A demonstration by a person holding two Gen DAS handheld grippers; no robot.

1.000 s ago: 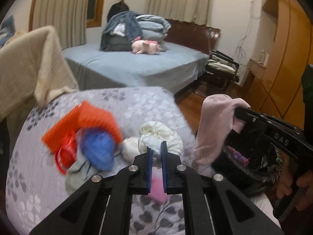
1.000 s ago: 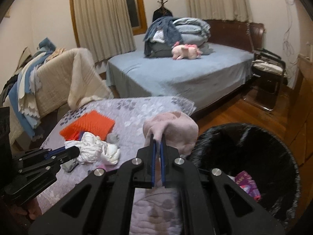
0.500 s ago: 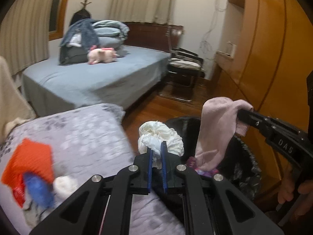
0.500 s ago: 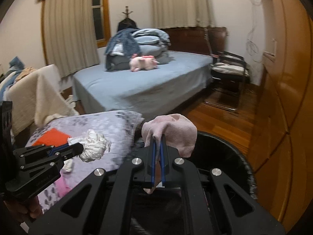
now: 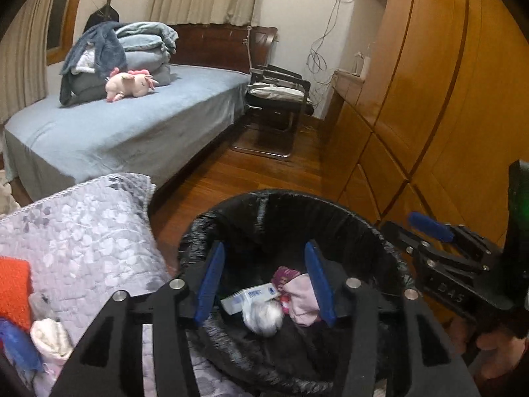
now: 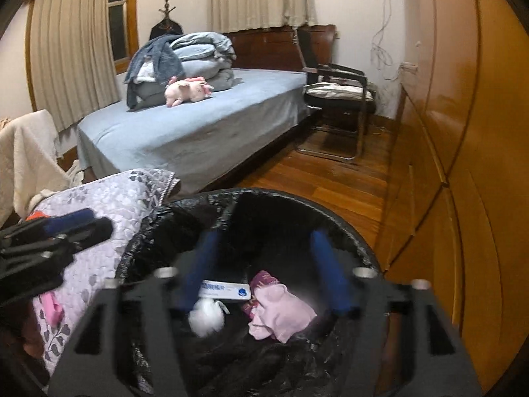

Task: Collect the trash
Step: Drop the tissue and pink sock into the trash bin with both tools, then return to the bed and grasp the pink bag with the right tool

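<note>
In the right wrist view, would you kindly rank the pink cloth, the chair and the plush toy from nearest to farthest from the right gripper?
1. Pink cloth: in the bin, under the right gripper.
2. Chair: across the floor, right.
3. Plush toy: on the bed, far left.

Black-lined bin (image 6: pixel 347 231) holds a pink cloth (image 6: pixel 281 311), white wad (image 6: pixel 206 317) and white-and-blue box (image 6: pixel 228 289). Beside the bin, the quilt (image 5: pixel 82 231) is lilac with grey flowers.

Bin liner (image 5: pixel 330 211): crinkled glossy black plastic. Pink rag (image 6: pixel 281 311): soft matt cloth. Box (image 5: pixel 248 297): smooth white card. Quilt (image 5: pixel 82 231): stitched cloth, slight sheen. Floor (image 5: pixel 264 172), wardrobe (image 5: pixel 429 99): polished glossy wood. Left gripper (image 5: pixel 263 281): matt black.
</note>
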